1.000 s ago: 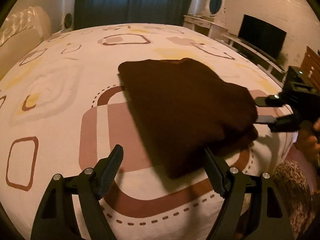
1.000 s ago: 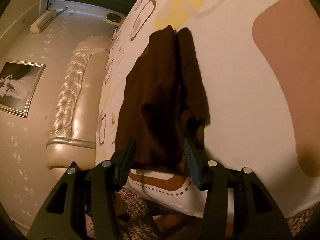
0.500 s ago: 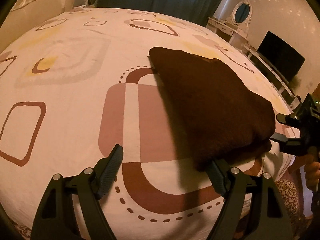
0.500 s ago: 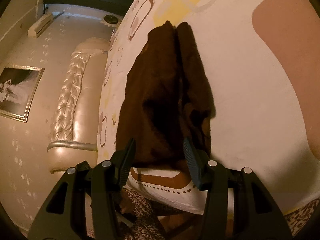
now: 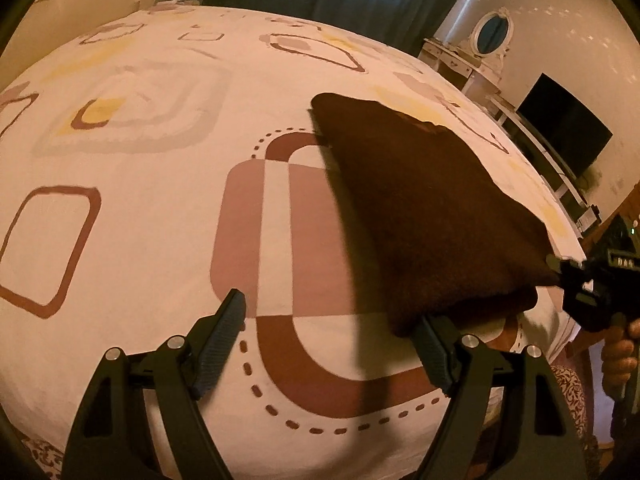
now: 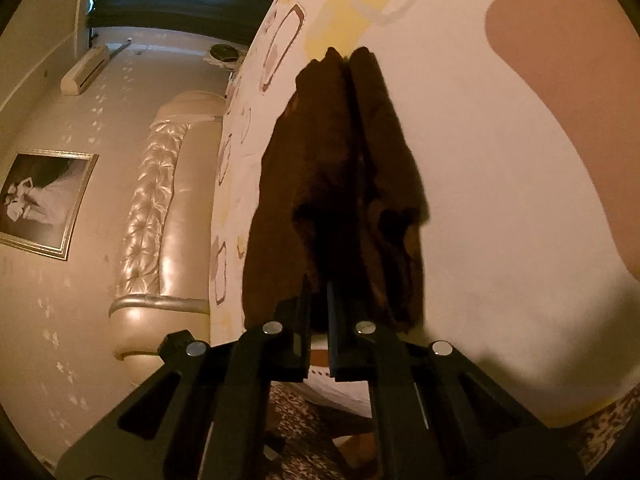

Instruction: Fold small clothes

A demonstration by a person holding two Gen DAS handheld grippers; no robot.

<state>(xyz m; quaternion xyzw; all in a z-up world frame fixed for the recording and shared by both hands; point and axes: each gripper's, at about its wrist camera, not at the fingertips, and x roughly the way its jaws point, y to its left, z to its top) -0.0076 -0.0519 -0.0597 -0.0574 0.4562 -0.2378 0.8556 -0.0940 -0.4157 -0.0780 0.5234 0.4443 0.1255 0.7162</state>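
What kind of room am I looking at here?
Most likely a bedroom: a wide bed under a cream patterned sheet, a tufted cream headboard, and a white dressing table with an oval mirror.

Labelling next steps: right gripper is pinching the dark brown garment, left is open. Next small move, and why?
Probably close the left gripper on the near edge of the dark brown fuzzy folded garment. The right gripper already clamps its corner; the left's jaws stand wide with only one finger at the cloth.
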